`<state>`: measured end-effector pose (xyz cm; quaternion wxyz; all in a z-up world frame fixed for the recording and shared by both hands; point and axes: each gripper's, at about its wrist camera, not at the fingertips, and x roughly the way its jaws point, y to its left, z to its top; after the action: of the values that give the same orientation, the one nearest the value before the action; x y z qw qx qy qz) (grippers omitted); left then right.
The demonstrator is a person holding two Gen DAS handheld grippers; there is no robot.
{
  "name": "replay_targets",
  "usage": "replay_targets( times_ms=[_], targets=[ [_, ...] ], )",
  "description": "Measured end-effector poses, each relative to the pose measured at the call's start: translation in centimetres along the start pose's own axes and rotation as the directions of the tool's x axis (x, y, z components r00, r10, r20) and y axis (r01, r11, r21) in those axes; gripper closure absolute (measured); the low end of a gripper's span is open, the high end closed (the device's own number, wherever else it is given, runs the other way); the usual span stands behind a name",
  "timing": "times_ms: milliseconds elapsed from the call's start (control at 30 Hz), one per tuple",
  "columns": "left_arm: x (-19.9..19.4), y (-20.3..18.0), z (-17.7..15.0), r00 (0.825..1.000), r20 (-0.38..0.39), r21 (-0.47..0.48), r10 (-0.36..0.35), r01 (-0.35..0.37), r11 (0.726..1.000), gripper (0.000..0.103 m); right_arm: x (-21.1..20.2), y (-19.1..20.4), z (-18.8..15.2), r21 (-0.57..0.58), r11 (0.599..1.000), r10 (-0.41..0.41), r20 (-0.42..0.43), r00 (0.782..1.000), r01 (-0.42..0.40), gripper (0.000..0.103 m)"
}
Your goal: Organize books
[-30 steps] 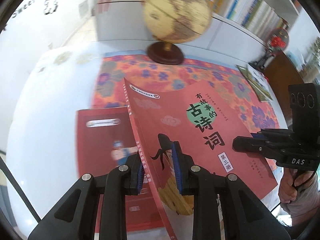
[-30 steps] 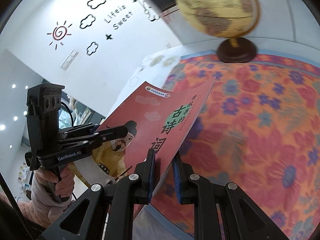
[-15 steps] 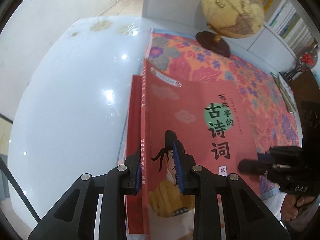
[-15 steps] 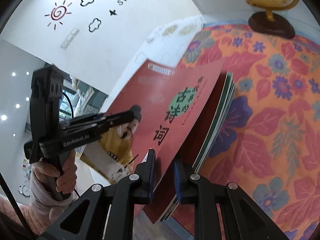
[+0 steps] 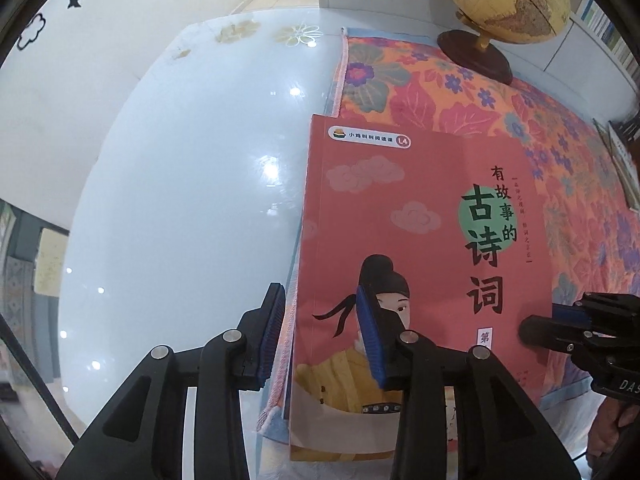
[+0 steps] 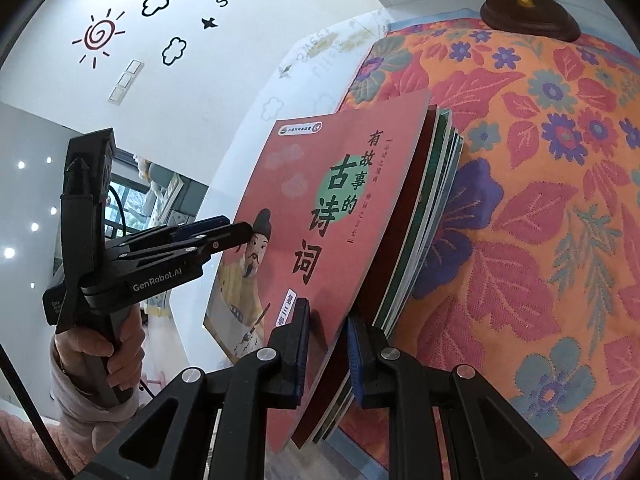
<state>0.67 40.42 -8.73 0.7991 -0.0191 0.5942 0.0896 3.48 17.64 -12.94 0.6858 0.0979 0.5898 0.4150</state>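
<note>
The red book [image 5: 420, 216] lies flat on top of a stack of books [image 6: 432, 208], which rests on the floral cloth [image 5: 472, 96] over the white table [image 5: 192, 184]. The left gripper [image 5: 322, 336] has just been opening: its fingers [image 5: 370, 340] now stand apart, astride the book's spine edge, with no pad pressing on it. The right gripper [image 6: 326, 344] has its fingers closed on the book's near corner, one pad above the cover and one beneath. A globe [image 5: 504, 4] stands well beyond the fingers, at the cloth's far end.
</note>
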Motion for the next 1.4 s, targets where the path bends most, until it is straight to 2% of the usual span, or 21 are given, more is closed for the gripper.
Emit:
replay_targets(
  times_ms=[133,300,367,467,533,567,700,867,1033,1233,1400],
  targets=[
    [-0.2,-0.5,0.0,0.997,0.002,0.019,0.078,-0.078,0.997,0.068,-0.3,0.0,-0.2,0.019,1.000,0.000,0.002,1.000,0.000,0.086],
    [-0.9,-1.1,0.0,0.995,0.000,0.002,0.095,-0.095,0.995,0.068,-2.0,-0.1,-0.2,0.010,0.999,-0.045,0.038,0.998,0.045,0.085],
    [-1.2,-1.7,0.2,0.995,0.004,0.000,0.099,-0.099,0.995,0.068,-2.9,-0.6,-0.2,0.022,0.999,-0.029,0.053,0.998,0.027,0.084],
    [-1.6,-3.1,0.6,0.995,-0.003,-0.001,0.096,-0.096,0.995,0.068,-4.3,-2.0,-0.3,0.056,0.998,-0.012,0.072,0.997,0.008,0.074],
    [-2.0,-4.5,1.2,0.996,0.003,0.006,0.090,-0.090,0.996,0.068,-5.7,-3.3,-0.7,0.085,0.996,-0.017,0.096,0.995,0.009,0.056],
    [-2.3,-5.4,1.5,0.996,0.012,0.012,0.084,-0.084,0.996,0.068,-6.5,-4.0,-0.8,0.102,0.995,-0.018,0.110,0.994,0.007,0.054],
    [-2.9,-9.9,3.4,0.998,0.043,0.045,0.034,-0.036,0.998,0.068,-10.2,-7.8,-1.8,0.179,0.984,-0.007,0.140,0.990,-0.019,0.050],
    [-2.3,-16.6,5.6,0.998,0.022,0.094,-0.053,0.050,0.994,0.068,-15.2,-12.6,-2.9,0.253,0.967,-0.071,0.198,0.978,0.019,0.050],
    [-1.5,-23.9,7.7,0.992,0.020,0.147,-0.122,0.118,0.982,0.067,-20.8,-18.3,-4.1,0.342,0.938,-0.149,0.259,0.954,0.054,0.050],
    [0.6,-33.1,9.0,0.971,-0.023,0.178,-0.236,0.236,0.955,0.067,-27.5,-24.9,-5.9,0.444,0.891,-0.251,0.309,0.917,0.094,0.050],
    [1.9,-41.3,9.1,0.948,-0.044,0.238,-0.316,0.317,0.918,0.067,-32.6,-30.1,-7.5,0.519,0.846,-0.334,0.339,0.880,0.122,0.050]
  ],
)
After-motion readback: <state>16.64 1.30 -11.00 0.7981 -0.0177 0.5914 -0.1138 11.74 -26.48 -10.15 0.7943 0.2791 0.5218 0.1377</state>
